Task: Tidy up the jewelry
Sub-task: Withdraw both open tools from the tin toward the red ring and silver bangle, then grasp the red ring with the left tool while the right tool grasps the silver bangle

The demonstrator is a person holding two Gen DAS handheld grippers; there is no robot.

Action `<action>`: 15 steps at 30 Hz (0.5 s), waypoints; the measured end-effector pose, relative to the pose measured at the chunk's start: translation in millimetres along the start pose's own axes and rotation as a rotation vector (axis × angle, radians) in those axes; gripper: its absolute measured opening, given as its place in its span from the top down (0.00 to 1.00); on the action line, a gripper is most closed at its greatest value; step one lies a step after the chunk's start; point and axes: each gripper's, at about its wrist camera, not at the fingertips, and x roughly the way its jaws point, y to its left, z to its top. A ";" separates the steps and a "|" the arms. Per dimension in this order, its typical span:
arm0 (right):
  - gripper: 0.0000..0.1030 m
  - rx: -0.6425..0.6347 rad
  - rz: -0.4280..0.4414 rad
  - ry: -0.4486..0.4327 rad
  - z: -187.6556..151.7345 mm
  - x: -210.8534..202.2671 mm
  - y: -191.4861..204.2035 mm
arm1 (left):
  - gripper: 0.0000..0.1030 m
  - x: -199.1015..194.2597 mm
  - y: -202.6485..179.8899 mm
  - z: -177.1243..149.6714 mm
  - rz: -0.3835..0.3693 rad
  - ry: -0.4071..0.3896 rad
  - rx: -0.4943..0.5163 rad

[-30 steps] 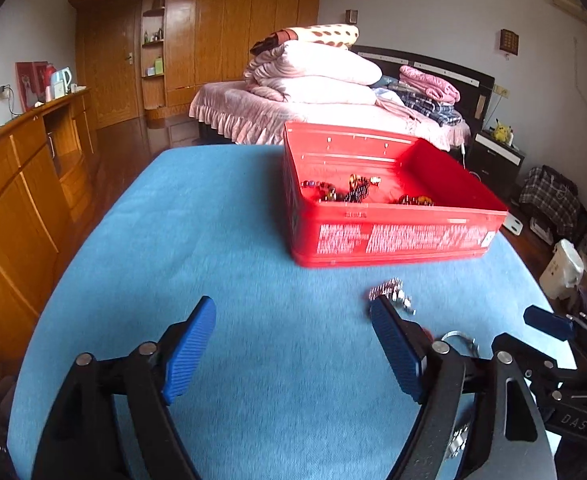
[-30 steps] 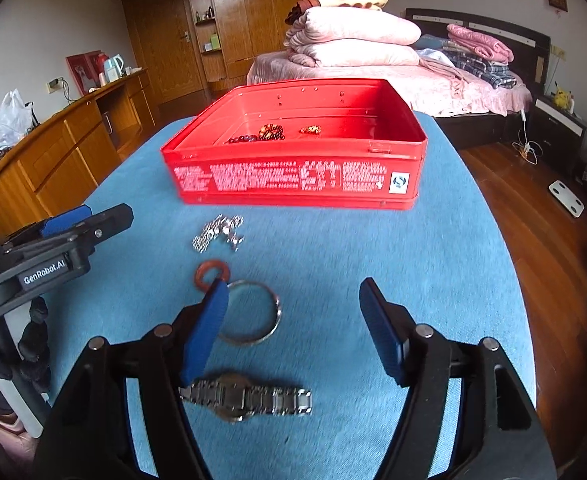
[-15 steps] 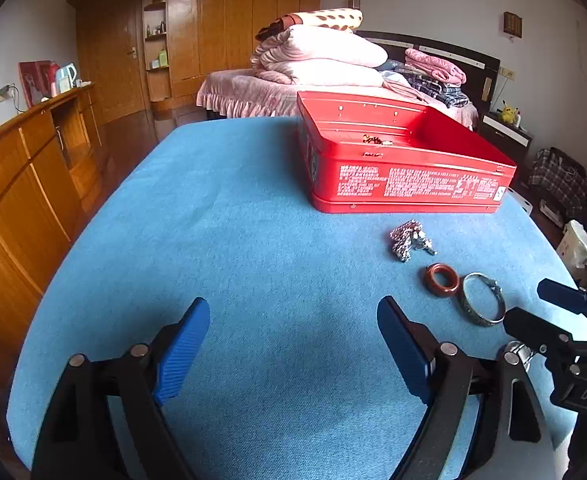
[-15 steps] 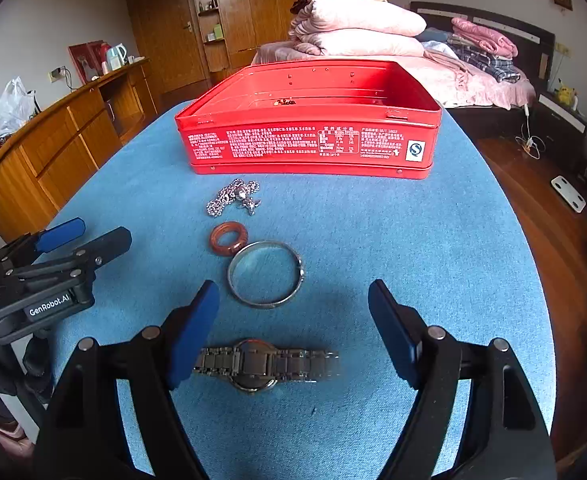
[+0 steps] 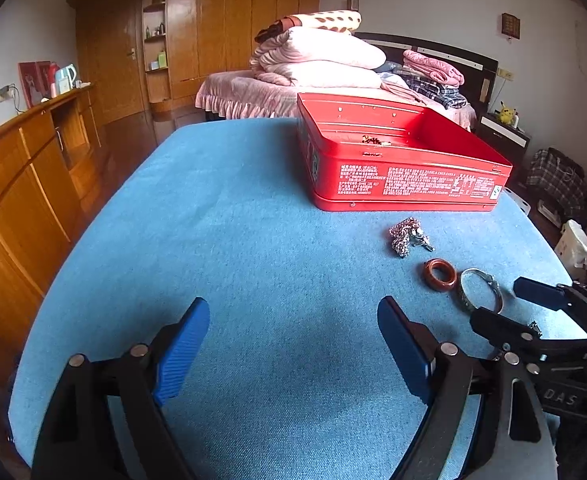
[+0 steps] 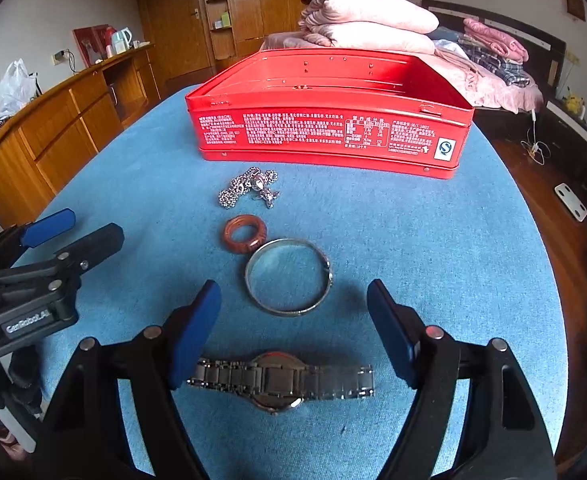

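Note:
A red tin box (image 6: 333, 132) stands open on the blue table (image 6: 433, 248), with some jewelry inside (image 5: 373, 141). In front of it lie a silver chain (image 6: 249, 192), a brown ring (image 6: 245, 236), a silver bangle (image 6: 289, 276) and a metal watch (image 6: 281, 376). My right gripper (image 6: 293, 332) is open low over the table, with the watch lying just below and between its fingers. My left gripper (image 5: 293, 344) is open and empty over bare table, left of the chain (image 5: 407, 236), ring (image 5: 439, 274) and bangle (image 5: 479, 290).
A wooden cabinet (image 5: 21, 168) runs along the left side. A bed with folded quilts (image 5: 317, 64) stands behind the table. The table edge drops to a wooden floor (image 6: 553, 200) on the right.
Both grippers have pulled back from the red box and dropped lower. The jewelry on the table now lies further ahead of them. Both stayed open.

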 end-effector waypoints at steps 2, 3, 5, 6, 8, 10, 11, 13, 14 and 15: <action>0.37 -0.005 -0.002 0.006 0.2 3.6 0.3 | 0.18 -0.7 -0.2 0.3 -0.002 -0.002 0.000; 0.36 -0.012 -0.009 0.006 1.0 4.9 1.4 | 0.18 -1.1 -0.1 0.1 -0.003 -0.002 0.000; 0.36 -0.019 -0.016 0.009 2.0 6.8 3.4 | 0.18 -1.8 0.4 -0.1 -0.006 -0.006 -0.001; 0.36 -0.023 -0.020 0.011 3.4 8.1 4.3 | 0.18 -2.0 0.0 0.3 -0.007 -0.006 -0.001; 0.38 -0.032 -0.026 0.014 5.6 10.6 5.5 | 0.18 -1.1 0.2 0.1 -0.008 -0.004 -0.001; 0.47 -0.037 -0.036 0.010 5.7 11.1 5.7 | 0.18 -0.2 0.9 -0.4 -0.009 0.001 -0.001; 0.52 -0.037 -0.037 0.008 6.1 11.0 4.9 | 0.18 0.4 0.9 -0.6 -0.010 0.004 -0.002; 0.53 -0.035 -0.032 0.007 6.3 10.2 3.1 | 0.18 1.2 0.3 -0.9 -0.011 0.007 -0.004; 0.53 -0.034 -0.030 0.007 6.1 9.8 2.5 | 0.18 1.9 -0.3 -0.9 -0.013 0.010 -0.005; 0.53 -0.031 -0.030 0.005 5.3 8.6 1.1 | 0.18 2.2 -1.0 -0.9 -0.015 0.013 -0.005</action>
